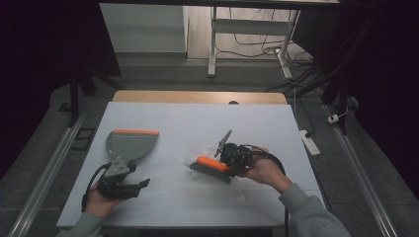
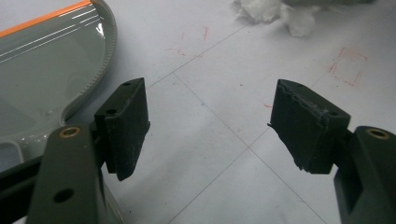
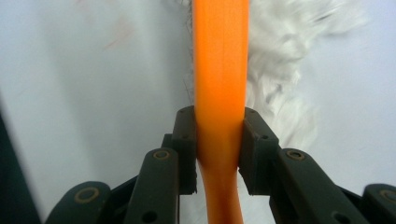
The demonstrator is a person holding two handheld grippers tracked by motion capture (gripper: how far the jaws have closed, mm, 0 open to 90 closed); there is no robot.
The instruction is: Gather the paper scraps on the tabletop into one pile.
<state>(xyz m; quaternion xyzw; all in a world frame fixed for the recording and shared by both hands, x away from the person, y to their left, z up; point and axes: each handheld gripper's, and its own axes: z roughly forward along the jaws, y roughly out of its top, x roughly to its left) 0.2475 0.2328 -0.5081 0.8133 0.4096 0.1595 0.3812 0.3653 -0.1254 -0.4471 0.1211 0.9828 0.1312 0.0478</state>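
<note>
A hand brush [image 1: 211, 168] with an orange back and grey bristles is low over the white table, bristles down, beside a pile of white fluff [image 1: 205, 152]. My right gripper [image 1: 231, 160] is shut on the brush; in the right gripper view the orange brush [image 3: 220, 70] runs up between the pads, with white fluff [image 3: 289, 65] behind it. A grey dustpan [image 1: 129, 144] with an orange lip lies at the left. My left gripper [image 1: 143, 183] rests open just behind it, with nothing between its jaws. The left gripper view has the dustpan [image 2: 44, 60] at its left and fluff [image 2: 280, 11] at the top.
The white table top [image 1: 188, 123] has a wooden strip along its far edge. A small scrap of white fluff [image 1: 240, 199] lies near the front right. Faint red marks [image 2: 348, 65] dot the table surface. A white power strip [image 1: 310, 140] lies on the floor at the right.
</note>
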